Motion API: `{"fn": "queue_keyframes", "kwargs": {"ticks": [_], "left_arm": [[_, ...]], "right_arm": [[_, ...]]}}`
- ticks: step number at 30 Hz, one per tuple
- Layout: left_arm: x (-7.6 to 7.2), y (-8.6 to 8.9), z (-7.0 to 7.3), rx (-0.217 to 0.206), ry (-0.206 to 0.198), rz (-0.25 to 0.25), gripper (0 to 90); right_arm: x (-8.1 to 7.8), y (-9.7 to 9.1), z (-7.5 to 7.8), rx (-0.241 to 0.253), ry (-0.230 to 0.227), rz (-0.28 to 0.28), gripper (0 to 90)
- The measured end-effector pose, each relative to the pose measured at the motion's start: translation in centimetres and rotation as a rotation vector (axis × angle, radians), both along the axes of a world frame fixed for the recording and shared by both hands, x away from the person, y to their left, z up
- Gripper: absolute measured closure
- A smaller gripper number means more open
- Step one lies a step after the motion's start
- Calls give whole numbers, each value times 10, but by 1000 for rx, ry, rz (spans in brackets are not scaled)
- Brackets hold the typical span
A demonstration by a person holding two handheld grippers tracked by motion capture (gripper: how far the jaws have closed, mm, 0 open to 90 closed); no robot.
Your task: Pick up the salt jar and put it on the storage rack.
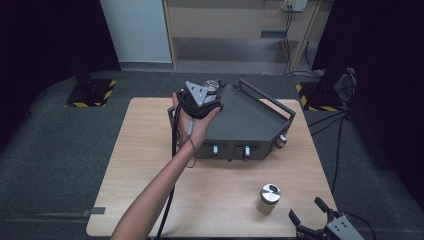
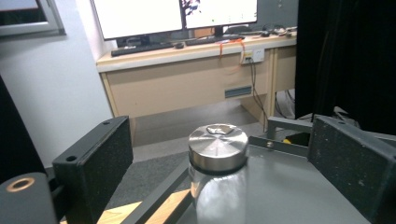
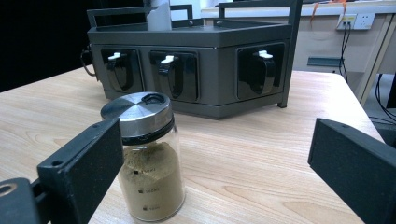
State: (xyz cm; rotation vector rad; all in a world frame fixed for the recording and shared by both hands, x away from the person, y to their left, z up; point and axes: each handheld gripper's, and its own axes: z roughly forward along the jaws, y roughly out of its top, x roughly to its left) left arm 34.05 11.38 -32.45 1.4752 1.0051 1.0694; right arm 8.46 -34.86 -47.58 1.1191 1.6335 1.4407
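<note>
**Left gripper stands open behind a jar on the rack; right gripper waits by the second jar**

Over at the far side of the wooden table [image 1: 150, 165], the person's left hand [image 1: 196, 125] holds the left gripper [image 1: 212, 92] above the back left corner of the dark grey rack [image 1: 255, 122]. Its jaws are spread wide, and the steel-lidded jar [image 2: 217, 149] stands on the rack's flat top between and just beyond them. The left gripper view shows a clear gap on both sides of the lid: neither pad presses on it, so nothing is gripped. The glass below the lid looks clear, and its contents cannot be made out from here.

Down at the near right corner of the table, the right gripper [image 1: 309, 216] sits low with its jaws apart as well. In the right gripper view the spice jar [image 3: 148, 158] stands upright on the bare wood, just beside the left-hand jaw; whether that jaw brushes the glass cannot be told, and the other jaw is well clear. It holds a tan powder under a brushed metal lid. Behind it the rack's front face shows three dark recesses, each with a white-tipped lever. The two jars are well apart, one up on the rack, one on the table in front of it.
</note>
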Motion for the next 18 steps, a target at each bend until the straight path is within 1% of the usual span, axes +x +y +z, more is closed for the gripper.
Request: {"fn": "queue_keyframes", "kwargs": {"ticks": [3, 4, 5, 8, 11, 13, 15, 18], "left_arm": [[-15, 5, 2, 8, -1, -22, 57], [-22, 8, 2, 4, -6, -30, 57], [-26, 9, 2, -6, -1, -36, 59], [-37, 12, 3, -7, 6, -34, 58], [-49, 12, 5, 6, 35, -18, 60], [-58, 14, 6, 16, 58, -18, 60], [-68, 17, 4, 9, 78, -23, 60], [-83, 22, -3, -15, 121, -27, 61]], "right_arm": [[0, 0, -1, 2, -1, 2, 37], [0, 0, 0, 2, -1, 2, 37], [0, 0, -1, 4, -2, 3, 37], [0, 0, -1, 3, -3, 5, 37], [0, 0, -1, 4, -2, 5, 37], [0, 0, 0, 5, -1, 4, 37], [0, -1, 0, 8, 0, 4, 37], [0, -1, -1, 7, -1, 4, 37]]}}
